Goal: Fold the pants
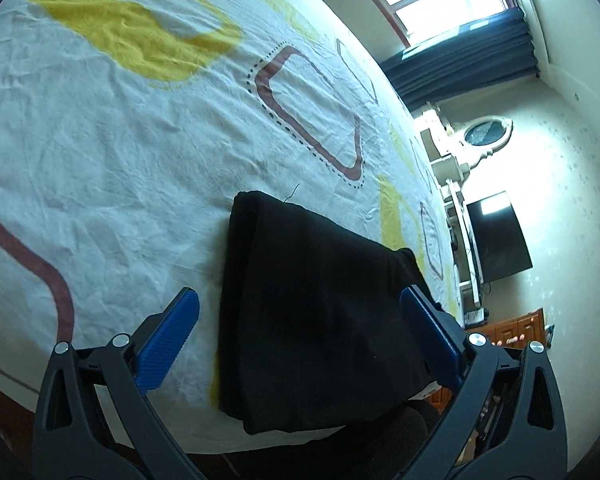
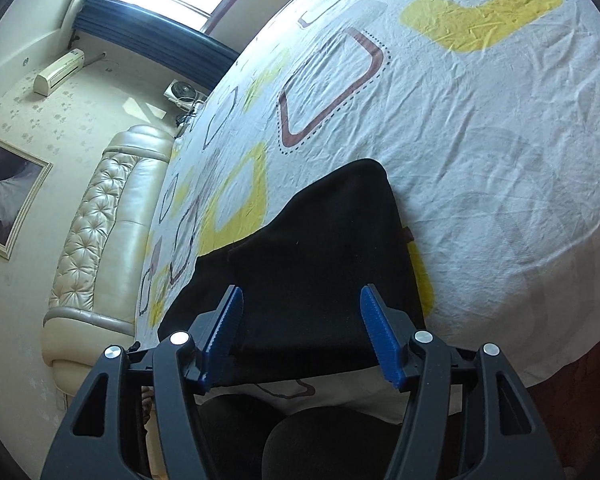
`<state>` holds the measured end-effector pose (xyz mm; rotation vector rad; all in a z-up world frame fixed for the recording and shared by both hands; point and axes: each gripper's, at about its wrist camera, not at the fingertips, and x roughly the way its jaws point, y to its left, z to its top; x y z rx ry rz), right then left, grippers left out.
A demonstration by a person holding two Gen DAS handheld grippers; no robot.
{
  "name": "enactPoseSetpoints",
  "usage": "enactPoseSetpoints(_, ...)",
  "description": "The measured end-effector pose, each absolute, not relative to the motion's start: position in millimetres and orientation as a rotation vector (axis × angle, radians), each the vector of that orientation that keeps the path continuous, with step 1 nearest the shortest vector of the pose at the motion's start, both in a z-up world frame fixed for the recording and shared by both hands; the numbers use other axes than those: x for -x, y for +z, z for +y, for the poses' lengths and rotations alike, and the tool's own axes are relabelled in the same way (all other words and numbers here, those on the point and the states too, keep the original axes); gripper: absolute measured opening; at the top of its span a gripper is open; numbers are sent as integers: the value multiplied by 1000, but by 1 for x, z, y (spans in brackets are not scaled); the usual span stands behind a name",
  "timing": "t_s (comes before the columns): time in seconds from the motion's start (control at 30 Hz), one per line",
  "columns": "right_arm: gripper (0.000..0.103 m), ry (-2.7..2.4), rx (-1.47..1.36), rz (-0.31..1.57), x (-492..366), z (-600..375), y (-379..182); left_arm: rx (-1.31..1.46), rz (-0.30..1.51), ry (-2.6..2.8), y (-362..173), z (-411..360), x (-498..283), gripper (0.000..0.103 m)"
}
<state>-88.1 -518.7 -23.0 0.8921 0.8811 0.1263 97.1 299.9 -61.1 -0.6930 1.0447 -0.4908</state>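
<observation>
Black pants [image 1: 308,312] lie folded ahead of both claws; my left gripper [image 1: 300,336] and right gripper [image 2: 302,332] gape, empty. Folding looks finished; next I'd withdraw.

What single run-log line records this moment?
task: fold pants | black pants: folded on bed sheet | left gripper: open, empty | right gripper: open, empty

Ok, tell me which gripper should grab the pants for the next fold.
Right, probably. The right gripper is open with the black pants filling the gap between its fingers; the left gripper straddles them more widely.
</observation>
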Motion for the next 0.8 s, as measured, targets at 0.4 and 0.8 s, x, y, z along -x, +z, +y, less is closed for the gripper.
enactPoseSetpoints(0.4, 66, 106, -938, 894, 91, -516, -36, 730, 1065, -773, -82, 258, -118, 100)
enactPoseSetpoints(0.8, 66, 118, -929, 904, 87, -509, -39, 657, 1187, -683, -96, 236, -125, 23)
